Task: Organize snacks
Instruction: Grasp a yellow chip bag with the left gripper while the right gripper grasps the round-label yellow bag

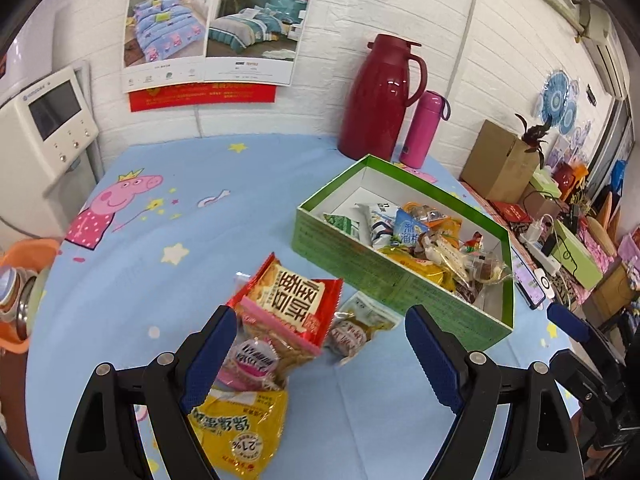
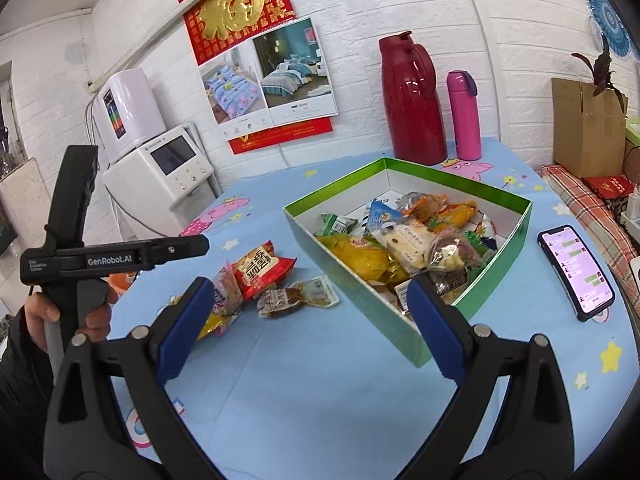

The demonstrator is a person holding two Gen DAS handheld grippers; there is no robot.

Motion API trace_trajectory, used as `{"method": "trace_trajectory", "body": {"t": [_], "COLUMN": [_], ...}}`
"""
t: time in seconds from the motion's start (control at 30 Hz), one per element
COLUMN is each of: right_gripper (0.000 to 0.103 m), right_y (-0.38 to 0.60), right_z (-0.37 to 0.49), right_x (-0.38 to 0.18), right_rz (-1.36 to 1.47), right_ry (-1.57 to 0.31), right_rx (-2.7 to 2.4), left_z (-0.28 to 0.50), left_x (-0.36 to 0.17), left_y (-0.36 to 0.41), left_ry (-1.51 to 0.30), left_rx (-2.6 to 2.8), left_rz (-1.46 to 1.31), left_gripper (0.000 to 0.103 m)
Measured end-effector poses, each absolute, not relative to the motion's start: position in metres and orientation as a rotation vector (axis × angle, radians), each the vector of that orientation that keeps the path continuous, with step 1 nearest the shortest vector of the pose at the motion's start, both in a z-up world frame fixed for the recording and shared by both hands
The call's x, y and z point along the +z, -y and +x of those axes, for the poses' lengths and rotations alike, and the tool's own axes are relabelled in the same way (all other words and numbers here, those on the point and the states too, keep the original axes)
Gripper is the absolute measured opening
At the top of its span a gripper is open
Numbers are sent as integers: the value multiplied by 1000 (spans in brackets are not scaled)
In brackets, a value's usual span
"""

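Four loose snack packets lie in a cluster left of the green box on our worktop, well apart from its near wall. We hold the left tool spread wide and empty, its left finger over the packets. Our right tool also gapes empty, near the box's front corner. Bare blue cloth stretches before the box. A phone lies right of the box, near the worktop edge.
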State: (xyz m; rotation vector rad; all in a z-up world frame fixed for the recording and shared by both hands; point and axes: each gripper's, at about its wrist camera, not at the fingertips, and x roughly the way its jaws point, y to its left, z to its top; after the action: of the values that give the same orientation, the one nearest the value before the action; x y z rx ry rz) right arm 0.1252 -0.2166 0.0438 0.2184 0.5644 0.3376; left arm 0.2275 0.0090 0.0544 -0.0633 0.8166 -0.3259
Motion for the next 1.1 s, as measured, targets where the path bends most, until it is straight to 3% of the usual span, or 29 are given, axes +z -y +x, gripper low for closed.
{"method": "trace_trajectory", "body": {"t": [0.6,0.7,0.83,0.97,1.03,1.1], "right_gripper": [90,80,77,76,66,43], "right_y": [140,119,89,68,62,62], "right_z": [147,152,161,177,186,192], "right_x": [-16,-27,-40,-48,-55,-64], "right_rz": [304,347,389,436,458,475], "right_ry": [-829,-891,-955,-986,-1011,-1042], "right_rx": [594,670,734,752,744,726], "left_z": [197,201,213,215,217,220], "left_x": [6,-3,-20,-32,-38,-43], "left_y": [-94,-111,-138,-151,-156,-158], "left_ry": [-902,-914,-970,-996,-1003,-1016], "left_rx": [-306,-289,-338,-363,-377,-392], "left_rz": [-111,-110,-205,-243,-266,-295], "left_gripper": [88,88,80,80,80,80]}}
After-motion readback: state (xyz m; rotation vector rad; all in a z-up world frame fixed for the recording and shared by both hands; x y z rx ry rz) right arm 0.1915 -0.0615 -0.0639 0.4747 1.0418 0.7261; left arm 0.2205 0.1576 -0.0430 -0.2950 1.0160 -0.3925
